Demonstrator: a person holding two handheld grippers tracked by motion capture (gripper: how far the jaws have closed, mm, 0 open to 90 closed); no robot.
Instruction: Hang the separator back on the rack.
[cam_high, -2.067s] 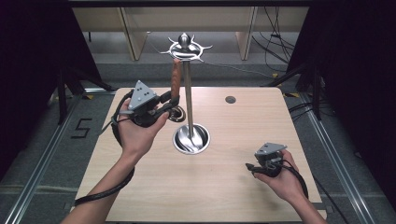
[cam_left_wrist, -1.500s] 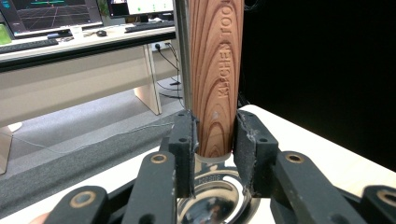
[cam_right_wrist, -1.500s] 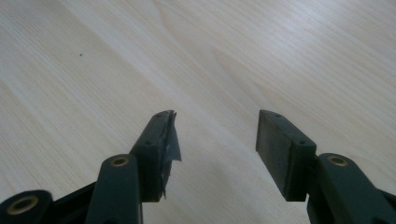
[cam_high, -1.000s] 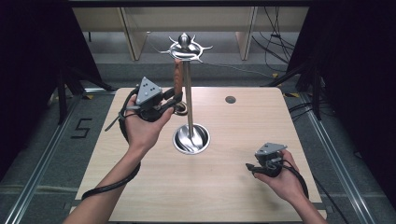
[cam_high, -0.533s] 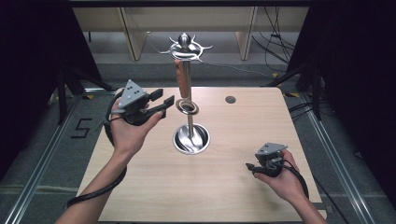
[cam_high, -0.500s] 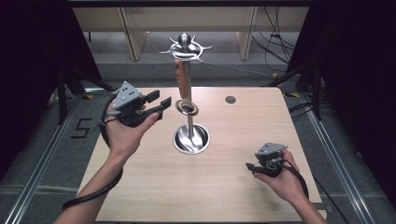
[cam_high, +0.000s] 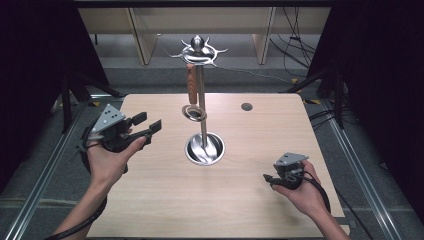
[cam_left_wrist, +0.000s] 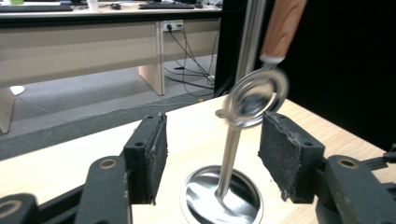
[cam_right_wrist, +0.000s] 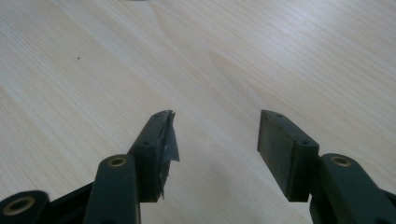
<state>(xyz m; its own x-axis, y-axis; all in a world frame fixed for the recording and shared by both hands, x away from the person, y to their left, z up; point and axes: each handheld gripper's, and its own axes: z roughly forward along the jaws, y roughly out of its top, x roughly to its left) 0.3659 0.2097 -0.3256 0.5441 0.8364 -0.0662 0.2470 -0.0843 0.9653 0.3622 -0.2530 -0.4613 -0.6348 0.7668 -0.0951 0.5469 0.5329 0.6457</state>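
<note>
An office-like lab: long desks, floor cables, black curtains.

A utensil with a wooden handle hangs from the top hooks of a steel stand. Its round metal ring end sits beside the upright pole. The stand's round base rests at the table's centre.
</note>
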